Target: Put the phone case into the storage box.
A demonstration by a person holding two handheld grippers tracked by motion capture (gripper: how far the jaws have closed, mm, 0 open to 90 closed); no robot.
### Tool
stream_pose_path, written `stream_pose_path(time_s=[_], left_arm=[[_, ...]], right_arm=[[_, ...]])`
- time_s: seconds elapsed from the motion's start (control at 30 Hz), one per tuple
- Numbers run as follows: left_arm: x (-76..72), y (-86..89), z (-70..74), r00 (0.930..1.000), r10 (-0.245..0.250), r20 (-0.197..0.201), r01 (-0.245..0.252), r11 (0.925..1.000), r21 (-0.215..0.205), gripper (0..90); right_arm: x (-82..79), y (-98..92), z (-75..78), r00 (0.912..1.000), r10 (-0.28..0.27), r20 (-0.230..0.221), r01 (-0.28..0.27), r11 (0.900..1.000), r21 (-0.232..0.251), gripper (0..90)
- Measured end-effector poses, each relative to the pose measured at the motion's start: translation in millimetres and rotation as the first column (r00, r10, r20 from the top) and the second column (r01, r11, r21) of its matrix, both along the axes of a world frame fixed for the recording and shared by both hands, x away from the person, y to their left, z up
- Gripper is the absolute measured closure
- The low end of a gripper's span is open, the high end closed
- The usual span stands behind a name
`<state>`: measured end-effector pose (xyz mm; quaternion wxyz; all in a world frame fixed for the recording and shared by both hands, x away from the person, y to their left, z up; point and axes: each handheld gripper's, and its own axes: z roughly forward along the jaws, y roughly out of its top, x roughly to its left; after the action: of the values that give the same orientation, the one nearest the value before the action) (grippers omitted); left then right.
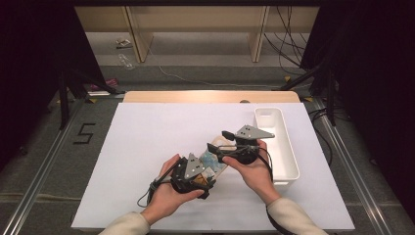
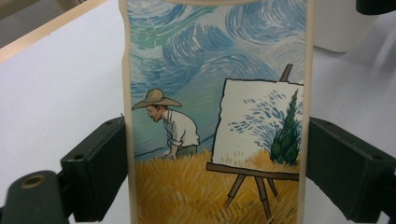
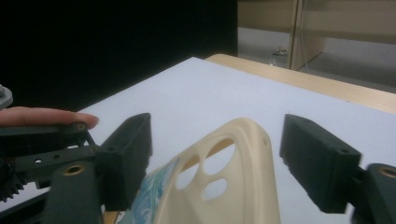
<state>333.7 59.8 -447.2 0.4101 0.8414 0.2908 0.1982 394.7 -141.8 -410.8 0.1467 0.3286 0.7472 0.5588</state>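
Jaws of the left gripper point(image 2: 215, 186) clamp a painted phone case point(image 2: 217, 116) at desk point(image 1: 147, 147) centre; right gripper point(image 3: 217, 158) jaws straddle its camera end at one o'clock, unclosed. Off-centre closing could twist it loose.

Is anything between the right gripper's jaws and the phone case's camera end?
Nothing. In the right gripper view the right gripper brackets the phone case camera end, bare gaps on both sides.
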Motion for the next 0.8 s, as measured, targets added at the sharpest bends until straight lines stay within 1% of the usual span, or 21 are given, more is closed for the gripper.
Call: stream_pose_path(time_s=[0.17, 0.3, 0.63, 0.8], left_arm=[[-0.1, -0.2, -0.4, 1.0, 0.0, 0.002, 0.0, 1.0, 0.001, 11.4], [-0.4, -0.6, -0.4, 1.0, -0.002, 0.002, 0.002, 1.0, 0.002, 11.4], [-0.4, -0.6, -0.5, 1.0, -0.001, 0.003, 0.001, 1.0, 0.002, 11.4], [-0.5, -0.9, -1.1, 1.0, -0.003, 0.0, 0.003, 1.0, 0.005, 11.4]], right_arm=[[0.5, 0.7, 1.0, 1.0, 0.002, -0.007, -0.002, 1.0, 0.002, 37.7], [0.8, 1.4, 1.5, 0.9997, 0.014, -0.017, -0.014, 1.0, 0.009, 44.5], [2.4, -0.4, 2.3, 0.9993, 0.004, -0.038, -0.003, 1.0, 0.022, 52.3], [2.8, -1.9, 2.2, 0.9989, -0.003, -0.047, 0.004, 1.0, 0.026, 58.8]])
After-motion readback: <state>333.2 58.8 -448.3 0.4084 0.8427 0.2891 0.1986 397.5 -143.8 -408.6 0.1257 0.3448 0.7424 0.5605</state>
